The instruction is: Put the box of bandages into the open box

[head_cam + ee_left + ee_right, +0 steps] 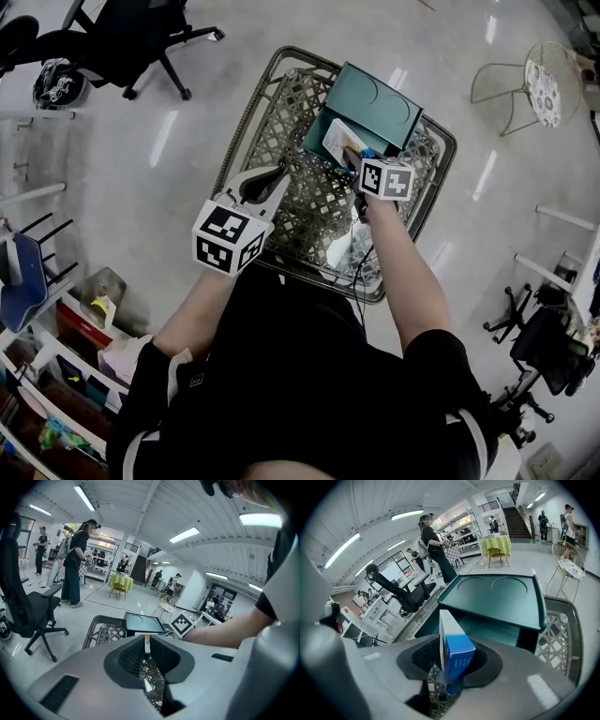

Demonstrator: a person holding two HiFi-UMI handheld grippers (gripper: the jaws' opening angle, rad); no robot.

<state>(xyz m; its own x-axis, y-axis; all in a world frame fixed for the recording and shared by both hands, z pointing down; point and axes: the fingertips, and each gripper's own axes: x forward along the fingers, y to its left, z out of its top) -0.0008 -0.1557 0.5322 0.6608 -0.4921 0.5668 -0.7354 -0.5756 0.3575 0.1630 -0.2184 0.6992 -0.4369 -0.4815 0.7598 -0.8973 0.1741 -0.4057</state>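
Standing on its narrow edge, the bandage box [454, 652] sits between the pads of the right claw [451, 667]. They are spread to either side of it rather than squeezing. Its long axis runs away from the claw toward the green open box [497, 597], with the blue end face turned back at the claw. From the head view, it lies at the near mouth of that open box, under the raised lid, over the wire basket [246, 131]. The left claw [279, 178] hangs over the basket's near left, pressed together and empty.
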